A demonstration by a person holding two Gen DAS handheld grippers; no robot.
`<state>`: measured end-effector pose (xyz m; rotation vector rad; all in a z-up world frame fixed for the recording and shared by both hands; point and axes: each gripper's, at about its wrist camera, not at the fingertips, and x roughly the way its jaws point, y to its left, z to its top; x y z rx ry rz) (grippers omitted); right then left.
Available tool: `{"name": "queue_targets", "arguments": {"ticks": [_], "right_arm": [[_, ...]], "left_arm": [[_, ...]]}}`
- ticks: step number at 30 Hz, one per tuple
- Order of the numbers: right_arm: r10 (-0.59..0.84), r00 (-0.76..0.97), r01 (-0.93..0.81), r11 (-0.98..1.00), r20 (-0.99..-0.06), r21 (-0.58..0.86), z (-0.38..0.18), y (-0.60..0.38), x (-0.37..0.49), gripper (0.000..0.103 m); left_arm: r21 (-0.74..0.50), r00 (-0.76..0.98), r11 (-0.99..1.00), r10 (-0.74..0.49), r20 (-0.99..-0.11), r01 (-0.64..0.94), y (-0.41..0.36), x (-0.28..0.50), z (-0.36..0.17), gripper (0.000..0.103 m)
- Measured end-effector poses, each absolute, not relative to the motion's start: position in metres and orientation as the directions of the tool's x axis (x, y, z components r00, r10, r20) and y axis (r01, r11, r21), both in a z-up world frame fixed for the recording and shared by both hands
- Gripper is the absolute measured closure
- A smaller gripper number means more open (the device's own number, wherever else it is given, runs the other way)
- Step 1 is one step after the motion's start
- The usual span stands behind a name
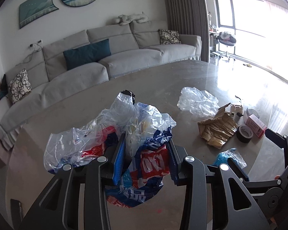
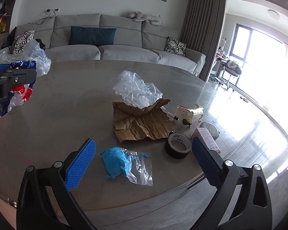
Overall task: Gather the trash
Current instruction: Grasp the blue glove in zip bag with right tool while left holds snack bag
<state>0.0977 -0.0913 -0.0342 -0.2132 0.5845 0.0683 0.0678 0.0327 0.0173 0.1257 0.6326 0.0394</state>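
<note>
A: Trash is spread over your grey counter (image 2: 67, 99), with a grey sofa (image 2: 109, 38) behind it and a bright window (image 2: 263, 44) off to the right.

B: What has your left gripper (image 1: 146, 153) got?

A: It's clamped on a bunch of plastic bags (image 1: 149, 159), clear and red-and-blue, lifted clear of the counter.

B: And your right gripper (image 2: 144, 163)?

A: Jaws wide apart, empty, hanging over a zip bag (image 2: 136, 168) that lies flat with a crumpled blue wad (image 2: 115, 162) inside it.

B: What else lies there?

A: A torn piece of cardboard (image 2: 144, 122), a clear bag (image 2: 136, 88) just behind it, a roll of black tape (image 2: 177, 145) and a pink box (image 2: 207, 138) to the right.
</note>
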Motion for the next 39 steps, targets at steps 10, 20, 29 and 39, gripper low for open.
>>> {"name": "queue_targets", "arguments": {"ticks": [10, 20, 29, 39], "right_arm": [[0.037, 0.796, -0.165, 0.973, -0.604, -0.158, -0.063, -0.085, 0.111, 0.004], [0.141, 0.740, -0.186, 0.983, -0.657, 0.003, -0.078, -0.101, 0.115, 0.007], [0.202, 0.722, -0.260, 0.966, -0.662, 0.012, -0.070, -0.090, 0.110, 0.081], [0.180, 0.752, -0.272, 0.961, -0.634, -0.051, -0.051, -0.083, 0.104, 0.087]], "left_arm": [[0.085, 0.784, 0.996, 0.044, -0.619, 0.011, 0.043, 0.084, 0.005, 0.063], [0.093, 0.777, 0.995, 0.046, -0.628, 0.016, 0.043, 0.089, -0.001, 0.062], [0.092, 0.784, 0.996, 0.041, -0.620, 0.020, 0.042, 0.085, -0.001, 0.062], [0.084, 0.790, 0.996, 0.034, -0.612, 0.022, 0.041, 0.081, 0.004, 0.061]]}}
